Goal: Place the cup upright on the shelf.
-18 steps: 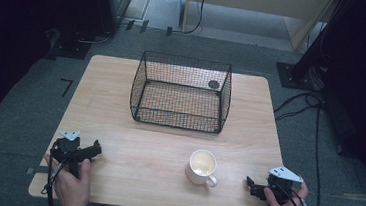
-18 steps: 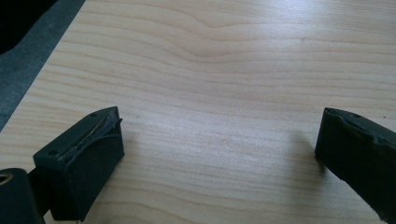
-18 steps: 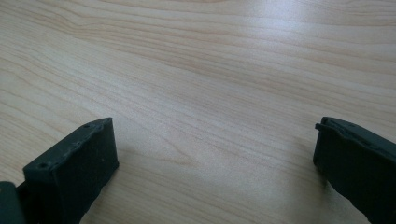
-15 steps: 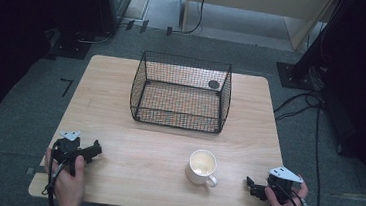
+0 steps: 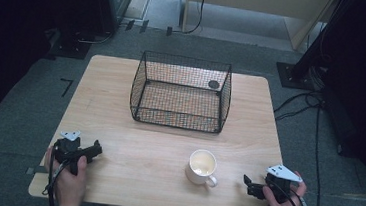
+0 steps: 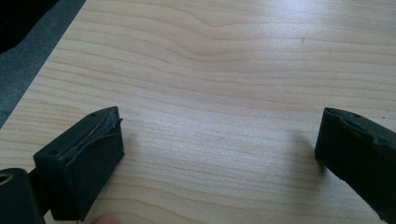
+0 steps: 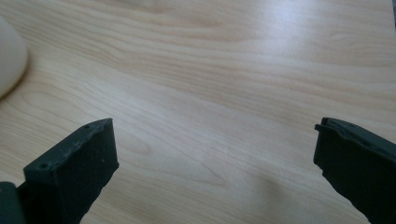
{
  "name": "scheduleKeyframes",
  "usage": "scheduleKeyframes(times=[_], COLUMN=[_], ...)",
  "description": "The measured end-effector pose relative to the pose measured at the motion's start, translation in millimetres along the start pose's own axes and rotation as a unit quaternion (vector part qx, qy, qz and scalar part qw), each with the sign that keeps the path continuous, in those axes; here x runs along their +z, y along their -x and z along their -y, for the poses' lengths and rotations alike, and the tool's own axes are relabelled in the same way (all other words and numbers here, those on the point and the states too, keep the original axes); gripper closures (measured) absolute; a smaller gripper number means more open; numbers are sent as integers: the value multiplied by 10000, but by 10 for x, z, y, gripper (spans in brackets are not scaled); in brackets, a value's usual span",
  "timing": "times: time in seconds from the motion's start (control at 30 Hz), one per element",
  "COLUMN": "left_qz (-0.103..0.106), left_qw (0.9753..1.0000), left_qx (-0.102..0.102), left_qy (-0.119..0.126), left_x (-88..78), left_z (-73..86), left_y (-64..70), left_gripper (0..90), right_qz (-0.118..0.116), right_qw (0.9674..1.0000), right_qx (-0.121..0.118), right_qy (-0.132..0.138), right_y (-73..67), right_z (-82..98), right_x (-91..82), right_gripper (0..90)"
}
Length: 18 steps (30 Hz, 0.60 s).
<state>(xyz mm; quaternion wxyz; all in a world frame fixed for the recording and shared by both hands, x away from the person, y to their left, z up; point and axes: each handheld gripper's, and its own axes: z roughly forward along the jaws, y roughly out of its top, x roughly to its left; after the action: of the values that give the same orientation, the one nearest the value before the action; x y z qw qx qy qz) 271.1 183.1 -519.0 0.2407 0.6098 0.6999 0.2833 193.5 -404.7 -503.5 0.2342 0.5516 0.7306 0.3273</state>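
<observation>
Mug [image 5: 202,166] is sitting upright on the table [image 5: 121,92], near the front edge and a little right of centre, its handle pointing toward the front right corner; it is standing apart from both grippers, nearer the right one. Going by size, the table is lying under everything, pale wood with rounded corners. Behind the mug, the black wire basket [image 5: 181,91] is standing on the middle of the table's far half, with a small dark round thing [image 5: 213,84] showing at its back right corner.

At the front left, the left hand [image 5: 69,176] is resting on the table edge, wrapped around the left gripper [image 5: 97,151], which is pointing right across the wood. In the left gripper view its jaws are standing wide over bare wood.

At the front right, the right hand [image 5: 283,199] is holding the right gripper [image 5: 247,185] low, aimed left toward the mug. Its jaws are likewise gaping, holding nothing; the mug's pale side [image 7: 9,56] is showing at the left edge of the right gripper view.
</observation>
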Motion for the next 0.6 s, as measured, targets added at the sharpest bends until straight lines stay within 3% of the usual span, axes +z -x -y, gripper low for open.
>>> scheduleKeyframes(times=[0.6], left_qz=[0], left_qw=[10000], left_qx=[4], left_qy=[0], left_x=[0], left_z=[0], left_y=[-1], left_gripper=[12], right_qz=[-407], right_qw=[9982], right_qx=[-378], right_qy=[243], right_y=[-363], right_z=[-206], right_x=[-203], right_gripper=[0])
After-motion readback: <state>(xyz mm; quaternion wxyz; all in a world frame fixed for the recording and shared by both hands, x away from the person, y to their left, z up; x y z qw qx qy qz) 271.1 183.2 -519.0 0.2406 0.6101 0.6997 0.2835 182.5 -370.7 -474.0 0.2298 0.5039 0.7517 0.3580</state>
